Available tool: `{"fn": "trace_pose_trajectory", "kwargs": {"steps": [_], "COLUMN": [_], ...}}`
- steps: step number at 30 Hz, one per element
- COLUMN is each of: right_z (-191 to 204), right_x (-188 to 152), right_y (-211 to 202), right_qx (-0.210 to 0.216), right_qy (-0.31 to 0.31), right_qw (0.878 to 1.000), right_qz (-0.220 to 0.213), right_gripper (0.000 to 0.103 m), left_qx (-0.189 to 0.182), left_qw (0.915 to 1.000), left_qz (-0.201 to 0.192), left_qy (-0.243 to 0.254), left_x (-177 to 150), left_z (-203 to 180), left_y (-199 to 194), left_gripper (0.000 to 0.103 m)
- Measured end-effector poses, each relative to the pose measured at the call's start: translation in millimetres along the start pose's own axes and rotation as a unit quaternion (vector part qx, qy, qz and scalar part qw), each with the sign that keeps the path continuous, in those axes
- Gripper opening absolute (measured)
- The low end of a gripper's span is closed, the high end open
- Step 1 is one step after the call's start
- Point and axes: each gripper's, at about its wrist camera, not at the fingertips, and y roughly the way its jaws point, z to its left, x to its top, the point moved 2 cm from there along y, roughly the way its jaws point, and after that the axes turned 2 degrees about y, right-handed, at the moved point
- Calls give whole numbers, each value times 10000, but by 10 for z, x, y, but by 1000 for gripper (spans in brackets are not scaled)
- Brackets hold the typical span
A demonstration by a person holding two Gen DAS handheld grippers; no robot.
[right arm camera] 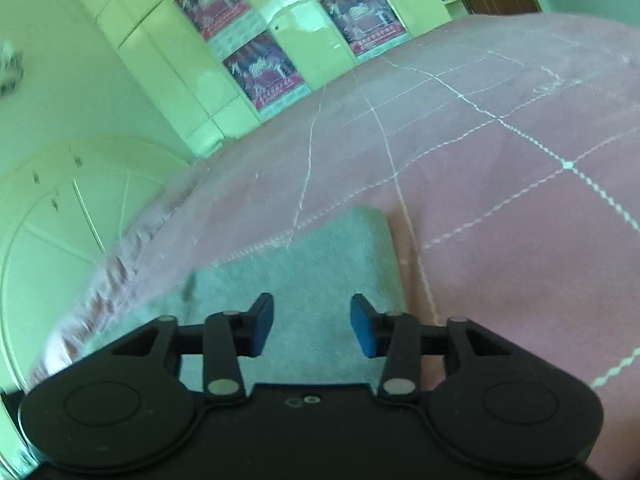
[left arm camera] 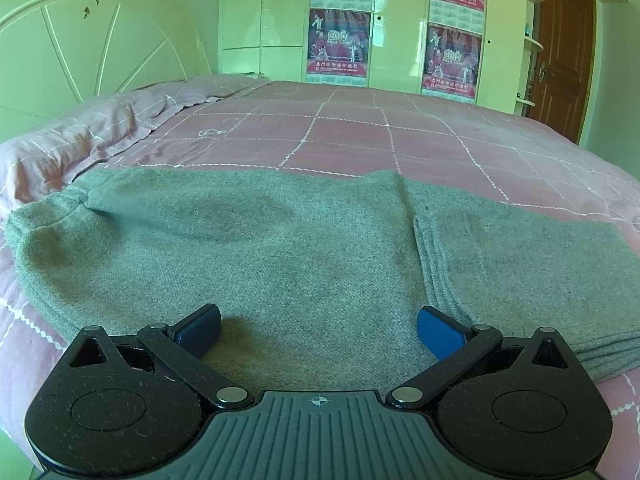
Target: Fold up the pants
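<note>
The grey pants [left arm camera: 248, 248] lie flat on the pink checked bed cover [left arm camera: 360, 132], close to the near edge of the bed, and they are clearly partway folded. In the left wrist view a long stretch of cloth runs from the side nearest the white headboard [left arm camera: 80, 40] across to the other side, and on that far side from the headboard a doubled section lies with several stacked layers showing along its near edge. So one fold, maybe more, looks done; I cannot tell which end is the waistband.

The left gripper [left arm camera: 318, 330] hangs over the near edge of the pants, fingers spread wide, nothing between the blue pads [left arm camera: 198, 326], no cloth pinched.

Over to the right wrist view, tilted and a little blurred: the right gripper [right arm camera: 312, 326] is above the end of the pants [right arm camera: 320, 264] farthest from the headboard, with bare bed cover beyond it. Its fingers stand apart, about half spread, and the gap between them shows only cloth lying flat below, not gripped.

My read: both hands are free of the garment between folds. What is left is likely one more fold to bring the long headboard-side stretch over the stacked part, then a tidy-up of the edges.
</note>
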Motion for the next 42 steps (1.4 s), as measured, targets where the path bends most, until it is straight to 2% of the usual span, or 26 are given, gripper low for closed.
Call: {"fn": "trace_pose_trajectory", "kwargs": {"steps": [2,3,6,9,12,15,17,18,21,23,24,25,26,27,33,36,37,38,39,41,42], "right_z": [38,104,248,236,200,251,296,331,440,554,632,730,832,953,1761,1973,2006,2014,2007,2045,2042], "right_x": [-59,-32,-7,-50,-82,-110,-136,-156,-202,-219,-229,-241,-257,-283,-481,-575,-631,-737,-792,-892,-891], "right_y": [-12,-76,-180,-106,-99,-135,-164,-175,-187,-177,-158,-122,-86,-44,239,432,577,800,855,873,842], "right_qx": [-82,-66,347,364,290,265,237,176,28,64,96,137,186,227,441,332,160,-101,-53,-208,-197], "right_qy": [-221,-227,-278,-136,-81,-195,-319,-403,-671,-852,-955,-1090,-1230,-1406,-2609,-2906,-3051,-3284,-3363,-3670,-3626], "right_qw": [9996,9994,9972,9979,9985,9983,9980,9978,9965,9950,9940,9927,9911,9887,9634,9553,9520,9440,9412,9297,9314], "right_qz": [-176,-255,-601,-511,-455,-480,-494,-504,-499,-519,-522,-497,-480,-478,-442,-429,-200,288,324,247,229], "right_gripper": [44,47,48,48,47,47,47,48,50,53,54,54,54,54,54,57,57,59,74,75,75], "left_qx": [-14,-21,-26,6,80,164,26,36,-36,-78,-87,151,85,-159,18,10,4,-7,-11,-37,-40], "left_qw": [10000,9999,9986,9938,9825,9688,9623,9638,9767,9798,9799,9808,9791,9727,9826,9813,9806,9802,9802,9805,9806], "left_qz": [-19,-76,-200,-148,-84,268,405,444,284,133,131,160,95,4,-566,-590,-565,-529,-499,-466,-472], "left_qy": [-73,-130,-486,-1098,-1857,-2459,-2690,-2630,-2129,-1995,-1988,-1936,-2031,-2317,-1770,-1831,-1878,-1906,-1914,-1909,-1900], "left_x": [29,44,74,39,-1,-29,-43,-40,19,24,44,75,90,88,215,211,204,193,174,171,163], "left_z": [96,178,547,1002,1441,1754,1855,1869,1835,1845,1852,1856,1898,1959,1832,1861,1875,1884,1875,1878,1865], "left_y": [-93,-170,-389,-456,-322,20,259,374,641,747,765,748,720,682,438,398,403,401,385,382,368], "left_gripper": [103,103,103,103,103,103,103,103,103,103,84,55,32,29,28,28,28,28,28,28,28]}}
